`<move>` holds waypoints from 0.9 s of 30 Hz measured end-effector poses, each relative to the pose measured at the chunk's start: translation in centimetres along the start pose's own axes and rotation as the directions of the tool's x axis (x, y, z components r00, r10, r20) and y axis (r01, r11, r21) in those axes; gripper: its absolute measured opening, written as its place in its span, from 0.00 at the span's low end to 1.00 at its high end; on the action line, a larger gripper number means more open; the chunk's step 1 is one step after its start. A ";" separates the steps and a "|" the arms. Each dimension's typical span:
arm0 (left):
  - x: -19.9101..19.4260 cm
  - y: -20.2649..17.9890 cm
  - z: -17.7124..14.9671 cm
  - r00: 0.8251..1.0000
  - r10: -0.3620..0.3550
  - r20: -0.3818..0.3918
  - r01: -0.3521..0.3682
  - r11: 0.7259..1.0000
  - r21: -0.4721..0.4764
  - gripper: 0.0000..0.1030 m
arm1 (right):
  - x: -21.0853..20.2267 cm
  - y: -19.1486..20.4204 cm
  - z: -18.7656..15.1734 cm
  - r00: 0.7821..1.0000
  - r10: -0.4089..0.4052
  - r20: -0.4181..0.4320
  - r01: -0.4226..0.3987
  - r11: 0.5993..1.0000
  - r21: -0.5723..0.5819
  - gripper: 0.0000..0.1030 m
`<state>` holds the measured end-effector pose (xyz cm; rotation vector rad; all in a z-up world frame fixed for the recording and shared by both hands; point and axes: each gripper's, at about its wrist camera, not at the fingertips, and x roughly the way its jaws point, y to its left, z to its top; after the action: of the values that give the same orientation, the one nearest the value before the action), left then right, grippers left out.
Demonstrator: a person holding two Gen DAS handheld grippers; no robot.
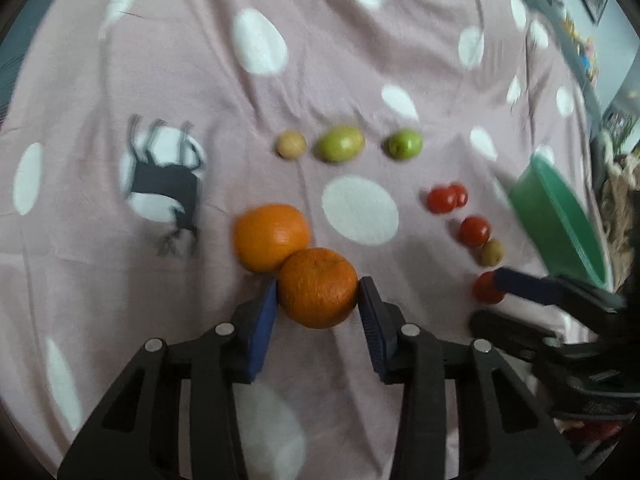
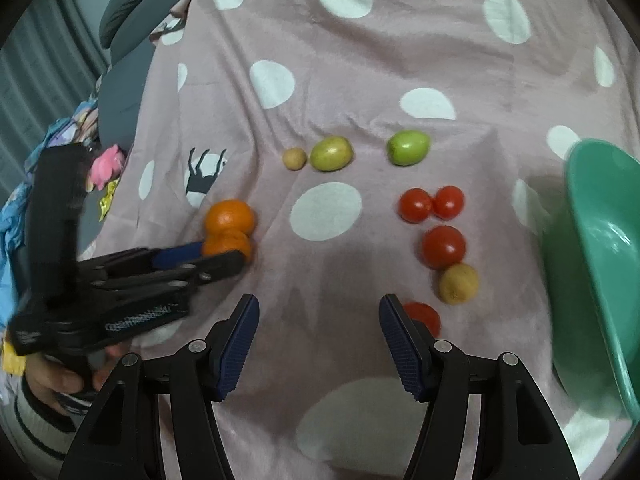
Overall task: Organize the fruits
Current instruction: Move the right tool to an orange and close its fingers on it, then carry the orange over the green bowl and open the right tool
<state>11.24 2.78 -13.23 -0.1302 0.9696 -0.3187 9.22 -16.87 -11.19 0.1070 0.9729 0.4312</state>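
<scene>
Orange, round, pebbled-skin near orange (image 1: 318, 287) lies on the spotted pink cloth (image 1: 360, 80), touching a second orange (image 1: 271, 237). Left gripper (image 1: 319, 294) pads clamp its widest sides: firm, fairly heavy, roll-prone. Right gripper (image 2: 319, 312) stands half-open, empty.

The right hand-held gripper (image 2: 318, 344) hangs with jaws apart over a pink bedspread (image 2: 360, 60) with white dots, nothing between them. A red tomato (image 2: 424, 316) lies just beside its right finger. At left, the left hand-held gripper (image 2: 224, 254) reaches the nearer of two touching oranges (image 2: 228, 245). A green bowl (image 2: 600, 240) sits tilted at right.
</scene>
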 end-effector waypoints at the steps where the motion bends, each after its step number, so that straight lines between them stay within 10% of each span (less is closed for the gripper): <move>1: -0.8 0.5 0.1 1.000 0.000 0.020 0.000 1.000 -0.011 0.39 | 0.3 0.3 0.3 1.000 0.011 -0.006 -0.011 1.000 -0.014 0.63; 18: -4.5 5.5 0.6 0.995 0.011 0.103 -0.002 0.996 -0.093 0.40 | 10.2 6.0 5.2 0.975 0.151 -0.165 -0.174 0.975 -0.137 0.48; 27: -5.3 4.8 0.2 0.995 0.001 0.102 0.007 0.997 -0.080 0.40 | 7.7 4.7 4.6 0.986 0.127 -0.107 -0.138 0.985 -0.101 0.45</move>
<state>9.67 9.06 -10.15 -0.2189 0.8816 -0.2737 15.27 -9.02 -13.23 0.0526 1.0426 0.6155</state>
